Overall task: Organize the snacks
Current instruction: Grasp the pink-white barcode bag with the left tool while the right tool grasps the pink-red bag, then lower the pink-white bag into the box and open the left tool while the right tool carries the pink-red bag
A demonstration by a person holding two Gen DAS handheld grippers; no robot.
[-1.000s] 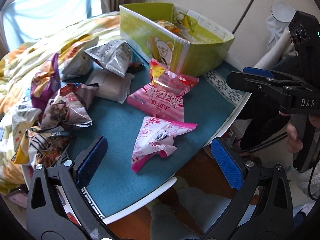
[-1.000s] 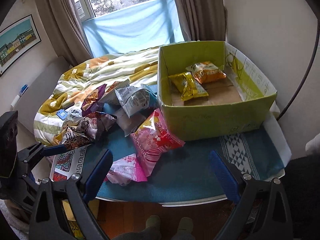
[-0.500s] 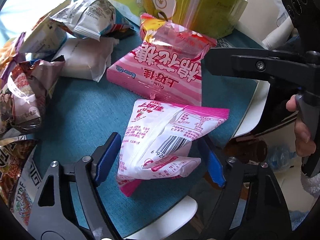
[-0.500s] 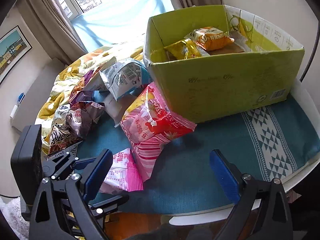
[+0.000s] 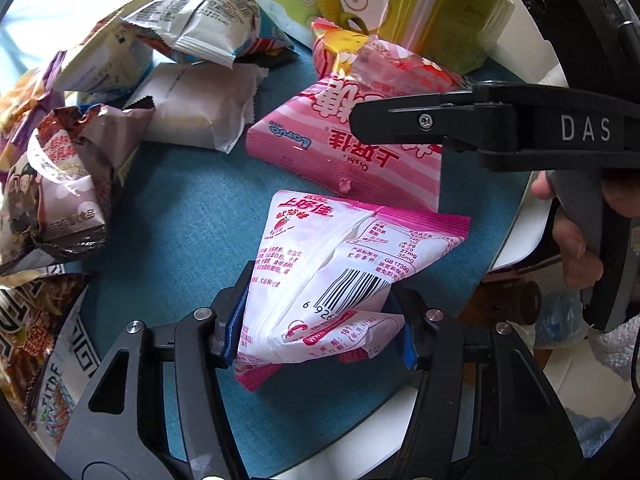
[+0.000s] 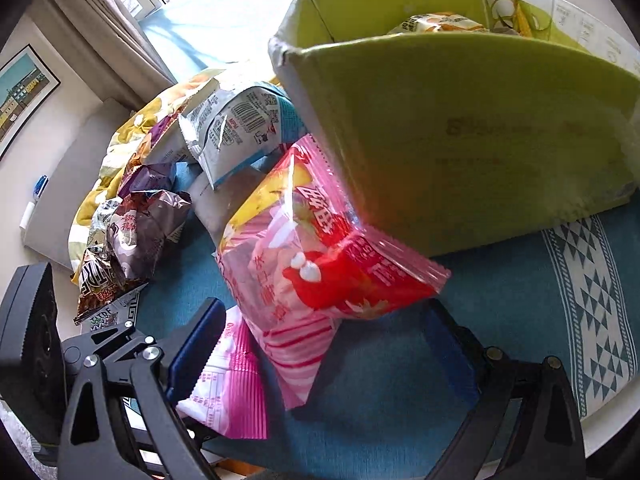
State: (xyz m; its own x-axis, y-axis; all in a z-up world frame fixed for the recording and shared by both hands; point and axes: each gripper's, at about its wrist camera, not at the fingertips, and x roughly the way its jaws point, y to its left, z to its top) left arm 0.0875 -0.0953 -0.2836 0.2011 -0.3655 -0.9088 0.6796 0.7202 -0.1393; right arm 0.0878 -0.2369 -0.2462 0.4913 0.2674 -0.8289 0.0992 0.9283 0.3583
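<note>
My left gripper (image 5: 320,328) is shut on the near end of a small pink-and-white snack bag (image 5: 336,276) lying on the teal table mat; the bag also shows in the right wrist view (image 6: 228,384). My right gripper (image 6: 324,344) is open, its fingers on either side of the lower end of a large pink striped snack bag (image 6: 316,272) that leans against the green cardboard box (image 6: 480,140). The same large bag shows in the left wrist view (image 5: 352,144), with the right gripper's arm crossing over it.
A pile of snack bags lies left of the box: a silver-blue one (image 6: 240,128), a white one (image 5: 200,108), a brown one (image 5: 60,184). The box holds orange packets (image 6: 436,24). The white table edge (image 5: 516,224) is close on the right.
My left gripper moved in and closed on the small pink bag. My right gripper moved forward and down until the large pink bag sits between its open fingers.
</note>
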